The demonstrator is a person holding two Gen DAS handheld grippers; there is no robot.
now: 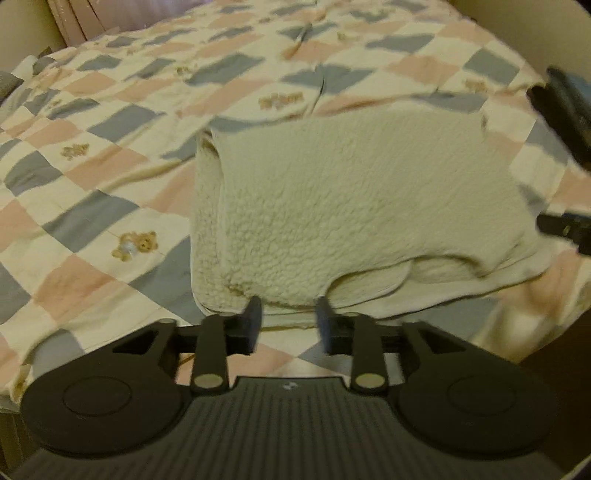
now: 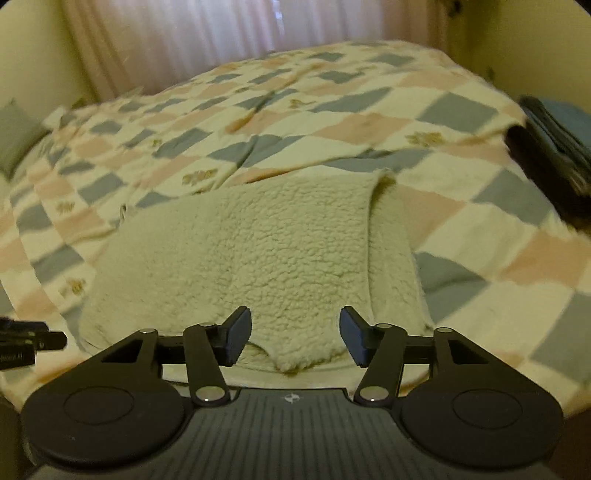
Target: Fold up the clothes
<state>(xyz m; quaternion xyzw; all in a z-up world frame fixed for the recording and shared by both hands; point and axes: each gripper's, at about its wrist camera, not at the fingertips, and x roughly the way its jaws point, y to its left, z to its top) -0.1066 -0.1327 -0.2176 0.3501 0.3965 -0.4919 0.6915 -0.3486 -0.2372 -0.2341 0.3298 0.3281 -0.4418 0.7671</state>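
Bed [image 2: 461, 236]: checked quilt with bear prints. Curtain [image 2: 207, 33] behind, clearest in your right view. Folded cream fleece [image 1: 354, 206] lies on the quilt near its front edge. Your left gripper [image 1: 287, 317] and right gripper [image 2: 295, 338]: jaws spread, empty, at the fleece's near edge.

checkered quilt [image 2: 461, 218], curtain [image 2: 207, 33], perhaps dark clothes [image 2: 550, 155]

Dark stack [image 2: 554, 155] at quilt's right edge, blurred, cut off
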